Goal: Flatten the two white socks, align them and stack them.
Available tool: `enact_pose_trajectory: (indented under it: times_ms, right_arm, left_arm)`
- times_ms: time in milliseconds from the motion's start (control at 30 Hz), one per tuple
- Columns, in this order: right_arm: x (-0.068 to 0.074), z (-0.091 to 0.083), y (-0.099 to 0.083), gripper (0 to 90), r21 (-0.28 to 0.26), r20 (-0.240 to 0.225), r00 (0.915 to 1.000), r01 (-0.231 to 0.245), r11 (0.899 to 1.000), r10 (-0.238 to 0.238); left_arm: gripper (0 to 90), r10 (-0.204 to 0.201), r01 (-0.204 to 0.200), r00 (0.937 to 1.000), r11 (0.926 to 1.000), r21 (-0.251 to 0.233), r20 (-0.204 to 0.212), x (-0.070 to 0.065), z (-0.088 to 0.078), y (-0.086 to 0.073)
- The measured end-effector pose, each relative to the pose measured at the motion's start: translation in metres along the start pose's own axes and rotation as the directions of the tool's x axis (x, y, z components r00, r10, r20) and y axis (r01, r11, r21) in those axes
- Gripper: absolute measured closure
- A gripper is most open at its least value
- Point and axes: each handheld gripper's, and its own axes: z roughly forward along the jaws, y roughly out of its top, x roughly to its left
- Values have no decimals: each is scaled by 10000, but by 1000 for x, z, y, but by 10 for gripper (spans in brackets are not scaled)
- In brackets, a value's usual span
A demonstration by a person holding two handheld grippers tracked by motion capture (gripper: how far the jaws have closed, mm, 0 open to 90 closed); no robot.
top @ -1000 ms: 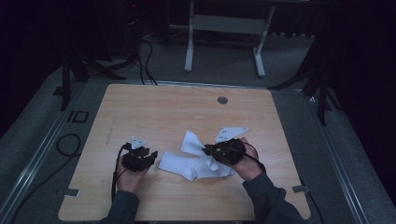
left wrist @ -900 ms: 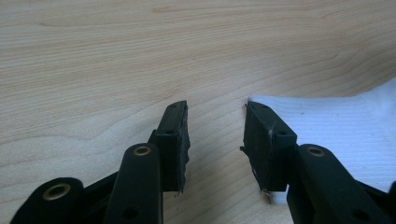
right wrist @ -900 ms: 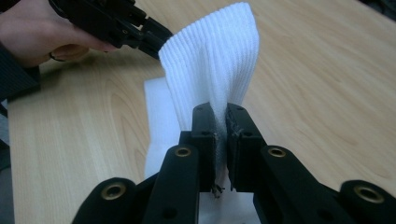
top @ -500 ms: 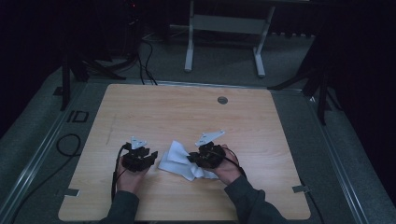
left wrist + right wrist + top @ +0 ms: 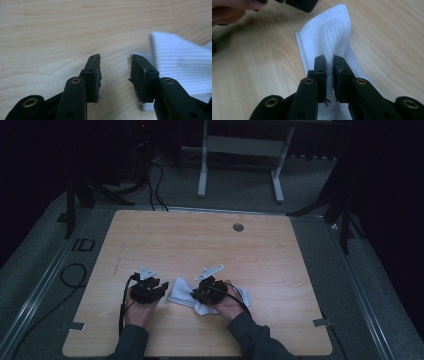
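**A:** On the near half of the wooden table [image 5: 210, 245], from the high view, we've got a white ribbed sock [image 5: 181, 291] lying between our two hands. Our left gripper [image 5: 156, 289] sits just beside the sock's left edge, and our right gripper [image 5: 199, 294] is right on top of the sock, with more white fabric poking out past our right hand [image 5: 229, 304]. Can't really read the jaws from up there, too small and dark.

**B:** Yeah, same. What do we see in the left gripper view?

**A:** There our left gripper [image 5: 115, 72] has its jaws standing partway open with just bare tabletop [image 5: 62, 30] in the gap. Nothing gripped. The sock [image 5: 180, 65] is off to the right in that view, a blurry ribbed edge just beside the right-hand jaw, and a bit of it seems to run under that jaw. We can't tell if the pad actually touches it.

**B:** And the right gripper view?

**A:** That one's clear. Our right gripper [image 5: 330, 75] has its jaws pinched nearly together with a raised fold of the sock [image 5: 329, 32] squeezed between the pads. The rest of the sock stretches away from the jaws, lying on the table [image 5: 387, 30], ribs running lengthwise. At the top left corner of that view we also catch a fingertip of our left hand [image 5: 234, 11] and the black tip of the left gripper [image 5: 299, 3] near the sock's far end, though we can't say they're touching it.
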Motion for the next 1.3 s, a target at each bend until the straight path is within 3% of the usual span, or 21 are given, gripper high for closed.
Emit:
enact_pose_trajectory:
  times_ms: [233, 400, 533, 567, 700, 900, 1133, 1200, 1300]
  right_arm:
    - [2, 12, -1, 690, 179, 105, 9999, -105, 9998, 103]
    - [1, 14, -2, 681, 240, 115, 9999, 2, 9997, -5]
    - [2, 15, -2, 705, 324, 105, 9999, 101, 9994, -105]
    - [2, 15, -2, 759, 319, 56, 9999, 151, 9994, -153]
    - [6, 14, -1, 811, 211, 213, 9988, 440, 9988, -445]
    - [10, 8, 1, 818, -252, 131, 9968, 788, 9966, -785]
    - [11, 10, 2, 816, -253, -153, 9956, 926, 9954, -930]
    - [11, 13, 2, 792, -165, -221, 9951, 962, 9952, -965]
    - [8, 18, 1, 634, -15, -87, 9968, 799, 9968, -800]
  left_arm:
    - [602, 181, -180, 9998, 9998, -25, 124, -5, -1, 0]
    - [611, 511, -506, 9980, 9986, -159, 382, -13, -4, 2]
    - [633, 854, -845, 9949, 9963, -182, 543, -21, -3, 4]
    - [643, 913, -904, 9942, 9957, -175, 565, -23, -2, 4]
    - [668, 1129, -1123, 9914, 9936, -132, 658, -28, 0, 4]
    - [671, 1064, -1045, 9924, 9940, -331, 625, -27, -3, 5]
    - [671, 982, -960, 9934, 9946, -391, 600, -25, -4, 5]
    - [672, 992, -976, 9929, 9949, -264, 662, -26, -2, 4]
    - [688, 1171, -1187, 9912, 9927, 225, 621, -28, 5, 2]
